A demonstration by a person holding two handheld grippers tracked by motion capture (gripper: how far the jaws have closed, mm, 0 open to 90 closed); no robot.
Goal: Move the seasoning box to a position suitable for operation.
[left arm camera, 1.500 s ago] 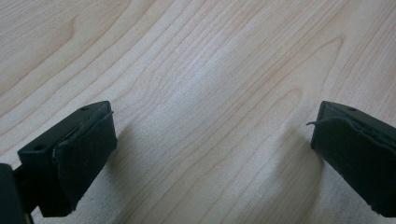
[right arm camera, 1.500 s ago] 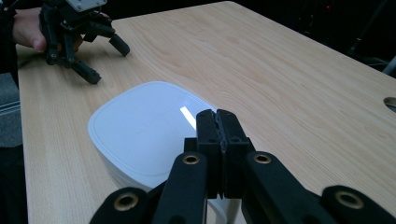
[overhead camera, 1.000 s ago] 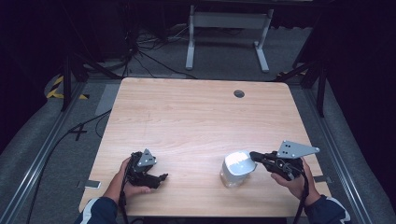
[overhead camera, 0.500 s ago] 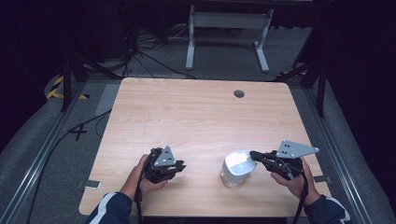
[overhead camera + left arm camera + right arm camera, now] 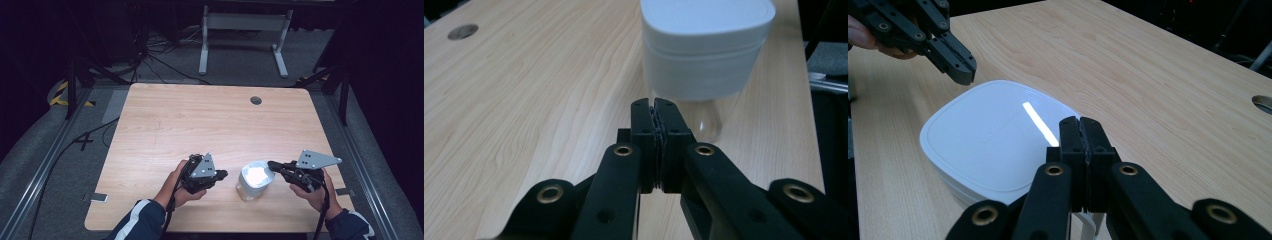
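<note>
Both claws closed, nothing gripped: white-lidded jar [image 5: 255, 179], probably clear plastic, sits between left claw [image 5: 221, 174] and right claw [image 5: 271, 164], right one nearer.

container lid [image 5: 990, 135]: white, glossy
container body [image 5: 706, 120]: clear
left gripper [image 5: 221, 174]: black, grey plate
right gripper [image 5: 272, 164]: black, brass rivets
table [image 5: 200, 120]: light wood grain
sleeve [image 5: 142, 220]: navy, white stripe

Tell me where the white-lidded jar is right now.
In the high view, the white-lidded jar stands near the table's front edge, right of centre, between both hand-held grippers.
</note>
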